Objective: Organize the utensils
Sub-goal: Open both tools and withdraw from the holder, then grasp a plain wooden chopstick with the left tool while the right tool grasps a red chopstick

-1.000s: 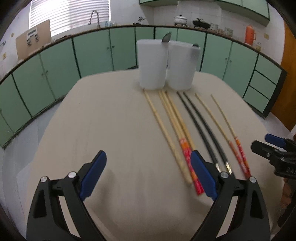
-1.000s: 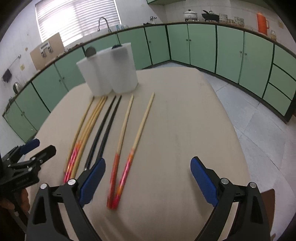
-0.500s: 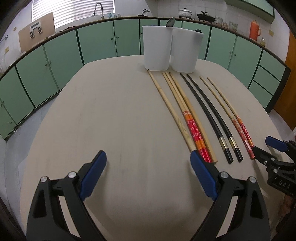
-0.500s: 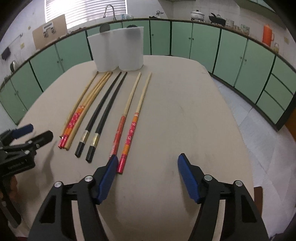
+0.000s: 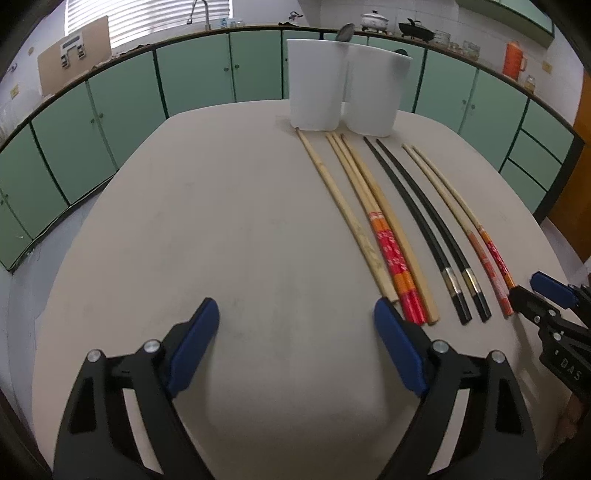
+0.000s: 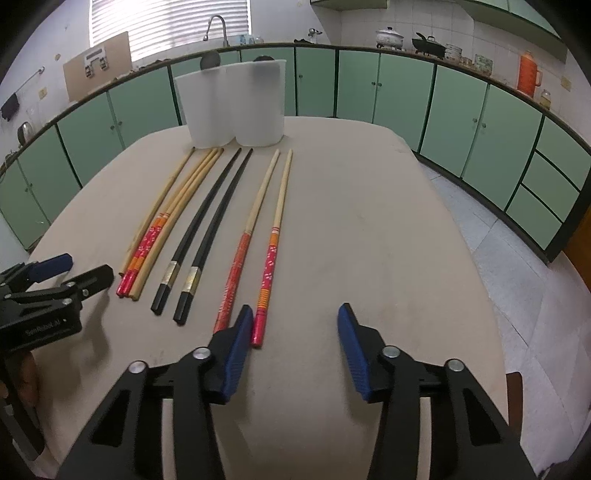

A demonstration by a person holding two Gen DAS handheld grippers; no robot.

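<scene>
Several chopsticks lie side by side on the beige table (image 5: 221, 240): a bamboo group with red ends (image 5: 384, 240) (image 6: 155, 236), a black pair (image 5: 428, 229) (image 6: 207, 221), and a red-handled pair (image 5: 476, 236) (image 6: 269, 236). Two white tubs (image 5: 343, 96) (image 6: 236, 107) stand at the far end; a spoon (image 5: 345, 32) sticks out of one. My left gripper (image 5: 295, 347) is open and empty, left of the chopstick ends. My right gripper (image 6: 293, 347) is open and empty; its left fingertip (image 6: 240, 332) lies between the red-handled pair's near ends.
Green cabinets (image 6: 406, 88) ring the room. A sink tap (image 6: 218, 22), pots (image 6: 389, 37) and an orange flask (image 6: 528, 70) sit on the counter. The table's right edge drops to tiled floor (image 6: 524, 236). The left gripper also shows in the right wrist view (image 6: 55, 280).
Both grippers have moved in closer to the chopstick ends. The right gripper's jaws have narrowed from wide open and its left finger now sits by the red-handled pair.
</scene>
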